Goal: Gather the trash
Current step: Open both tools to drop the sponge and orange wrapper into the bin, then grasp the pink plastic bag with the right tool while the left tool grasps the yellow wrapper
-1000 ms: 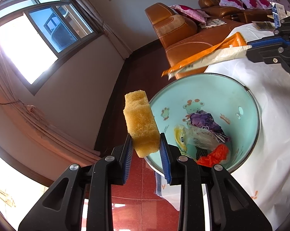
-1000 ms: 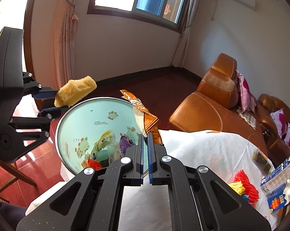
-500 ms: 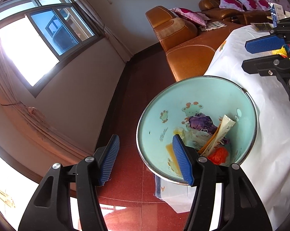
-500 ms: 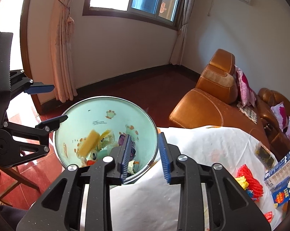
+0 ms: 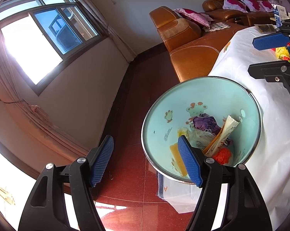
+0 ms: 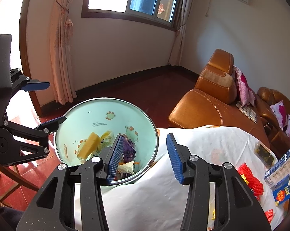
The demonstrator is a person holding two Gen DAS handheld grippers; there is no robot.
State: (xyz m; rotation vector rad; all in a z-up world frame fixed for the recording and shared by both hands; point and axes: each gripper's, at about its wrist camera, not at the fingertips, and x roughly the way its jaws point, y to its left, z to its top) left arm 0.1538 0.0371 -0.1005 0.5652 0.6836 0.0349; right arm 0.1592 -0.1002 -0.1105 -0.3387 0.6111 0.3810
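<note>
Mint-green plastic of the round metal-rimmed waste bin (image 5: 200, 104) fills the middle of both views; the bin is set against the table edge where the white plastic tablecloth (image 6: 212, 146) hangs over. Taken left to right in the right-wrist view: the left gripper (image 6: 44, 104) is seen spread wide and empty, its lower finger just over the bin's near-left rim; the yellow rectangular sponge (image 6: 88, 145) lies inside the bin, leaning on the inner wall; the purple crumpled wrapper (image 6: 128, 148) and the cream-and-orange long snack sachet (image 5: 225, 133) lie beside it; the right gripper (image 6: 143, 154) is also held wide and empty, one finger over the bin mouth, the other over the cloth.

The sponge's long axis is judged to run up the bin wall, lower end toward the bottom, upper end toward the rim on the window side. The sachet stands steeply, its serrated end pointing up and toward the table side.

Step in hand, as judged: both drops appear complete, and remaining trash is to be fetched. The red ribbed wrapper (image 6: 251, 181) and the blue-and-white printed carton (image 6: 283, 163) lie near the cloth's far-right edge. The right gripper would best be carried there with jaws kept wide, and the thin wrapper pinched at a raised fold, not pressed flat into the slack cloth, which could be dragged.
</note>
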